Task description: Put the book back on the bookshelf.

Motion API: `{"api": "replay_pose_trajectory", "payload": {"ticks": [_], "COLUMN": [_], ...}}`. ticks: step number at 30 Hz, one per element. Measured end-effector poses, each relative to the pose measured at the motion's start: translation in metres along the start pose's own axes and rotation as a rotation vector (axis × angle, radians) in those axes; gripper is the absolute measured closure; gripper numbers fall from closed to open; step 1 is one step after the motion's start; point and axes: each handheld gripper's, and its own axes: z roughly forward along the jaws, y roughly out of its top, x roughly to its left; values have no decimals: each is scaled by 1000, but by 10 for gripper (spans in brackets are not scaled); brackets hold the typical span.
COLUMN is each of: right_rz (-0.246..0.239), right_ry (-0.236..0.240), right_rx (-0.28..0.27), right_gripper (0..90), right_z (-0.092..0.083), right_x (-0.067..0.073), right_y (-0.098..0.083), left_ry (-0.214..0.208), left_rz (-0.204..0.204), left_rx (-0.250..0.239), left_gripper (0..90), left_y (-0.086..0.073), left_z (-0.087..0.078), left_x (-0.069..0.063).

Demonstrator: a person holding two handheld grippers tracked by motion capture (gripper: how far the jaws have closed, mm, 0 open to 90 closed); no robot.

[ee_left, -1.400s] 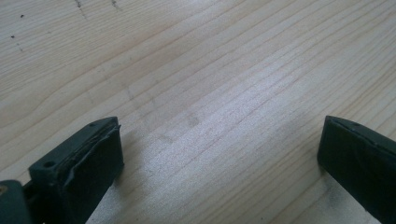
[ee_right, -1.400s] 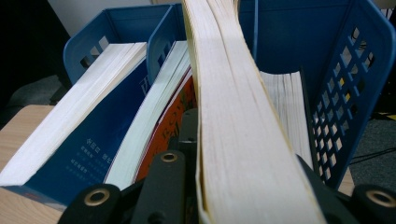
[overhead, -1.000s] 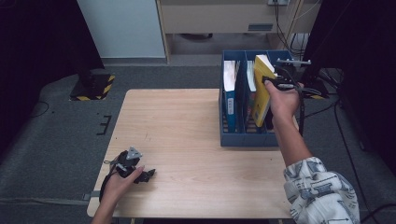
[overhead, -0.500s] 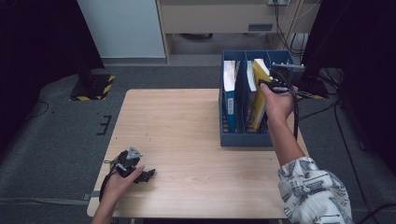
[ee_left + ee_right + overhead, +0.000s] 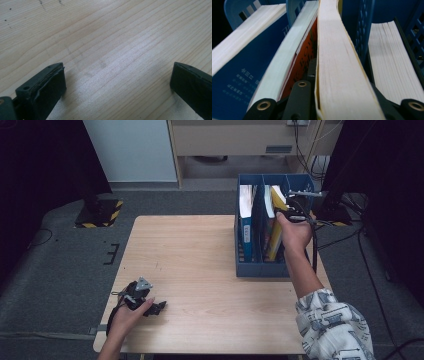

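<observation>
- The left tongs rest near the front left corner of the counter, with the jaws wide apart and only bare wood between them.
- The right tongs are closed on a yellow book.
- This book stands tilted in the middle compartment of the blue rack, at the far right corner of the counter.
- A blue book stands in the left compartment.
- Beside the yellow book, an orange book leans.
</observation>
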Motion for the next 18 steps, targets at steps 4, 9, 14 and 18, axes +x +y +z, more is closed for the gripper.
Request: {"api": "replay_pose_trajectory", "payload": {"ticks": [4,9,14,18], "right_rz": [5,-4,-11,-16], "right_ry": [4,2,-6,-10], "right_rx": [5,13,12,14], "right_gripper": [749,749,749,750], "right_z": [2,5,8,10], "right_x": [-3,-2,-1,-1], "right_y": [-5,-6,-7,-8], "left_ry": [1,1,-1,-1], "left_rz": [0,0,2,3], "left_rx": [1,1,0,-1], "left_gripper": [0,0,0,0], "left_y": [0,0,0,0], "left_z": [0,0,0,0], "left_x": [0,0,0,0]}}
